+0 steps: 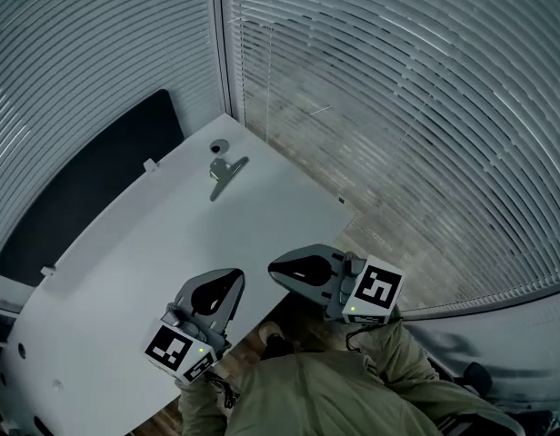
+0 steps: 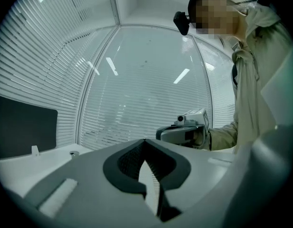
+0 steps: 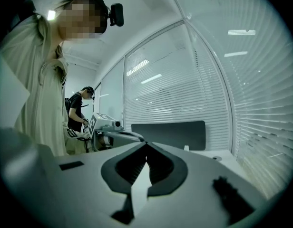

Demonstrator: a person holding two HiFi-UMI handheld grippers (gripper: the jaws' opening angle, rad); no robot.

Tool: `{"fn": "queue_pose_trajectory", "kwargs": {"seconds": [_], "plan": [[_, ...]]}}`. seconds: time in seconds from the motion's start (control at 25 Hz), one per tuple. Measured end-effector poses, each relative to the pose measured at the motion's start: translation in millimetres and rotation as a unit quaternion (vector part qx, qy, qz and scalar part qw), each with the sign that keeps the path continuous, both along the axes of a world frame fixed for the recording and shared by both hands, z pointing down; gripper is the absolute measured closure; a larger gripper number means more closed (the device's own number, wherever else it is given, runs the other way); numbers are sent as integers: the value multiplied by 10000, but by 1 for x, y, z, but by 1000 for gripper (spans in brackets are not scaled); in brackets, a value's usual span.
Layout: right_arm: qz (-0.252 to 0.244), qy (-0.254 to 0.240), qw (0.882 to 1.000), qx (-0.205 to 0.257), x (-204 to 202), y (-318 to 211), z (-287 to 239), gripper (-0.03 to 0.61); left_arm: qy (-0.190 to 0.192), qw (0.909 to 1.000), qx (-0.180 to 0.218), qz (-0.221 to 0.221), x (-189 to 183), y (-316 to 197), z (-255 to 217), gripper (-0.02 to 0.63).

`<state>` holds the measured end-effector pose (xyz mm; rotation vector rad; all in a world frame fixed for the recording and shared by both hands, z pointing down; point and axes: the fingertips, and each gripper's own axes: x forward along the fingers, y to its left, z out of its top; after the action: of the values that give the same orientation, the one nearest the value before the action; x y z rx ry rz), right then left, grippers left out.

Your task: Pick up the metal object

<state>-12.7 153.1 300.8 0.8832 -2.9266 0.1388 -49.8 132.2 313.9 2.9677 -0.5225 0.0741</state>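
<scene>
The metal object (image 1: pixel 226 173), a grey clip-shaped piece, lies on the white table (image 1: pixel 153 262) near its far corner. Neither gripper view shows it. My left gripper (image 1: pixel 233 278) hovers over the table's near edge with its jaws shut and nothing between them; in its own view the tips (image 2: pixel 144 141) meet. My right gripper (image 1: pixel 274 268) is level with it just to the right, also shut and empty, and its tips (image 3: pixel 146 145) touch in its own view. Both grippers are well short of the metal object. Each gripper view shows the other gripper: the right one (image 2: pixel 183 131) and the left one (image 3: pixel 106 126).
A small round fitting (image 1: pixel 218 146) sits in the table just beyond the metal object. A dark panel (image 1: pixel 89 184) runs along the table's left side. Slatted blinds (image 1: pixel 398 107) close off the far and right sides. A second person (image 3: pixel 80 112) stands in the background.
</scene>
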Motion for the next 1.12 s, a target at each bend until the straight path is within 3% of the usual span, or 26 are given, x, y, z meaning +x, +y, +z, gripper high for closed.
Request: {"fn": "queue_pose_trajectory", "kwargs": {"seconds": [0.6,0.92,1.12], "plan": [[-386,-74,9979,-508,-6,-88,24,574,-132,9965,-624,-544,-14,-73,29,607],[-679,-17,9942,-828,10,-177,52,574,-234,9911,-830,-1011,-4,-133,47,607],[-521,200,9911,-1208,18,-242,89,574,-297,9876,-1014,-1163,2,-162,65,607]]}}
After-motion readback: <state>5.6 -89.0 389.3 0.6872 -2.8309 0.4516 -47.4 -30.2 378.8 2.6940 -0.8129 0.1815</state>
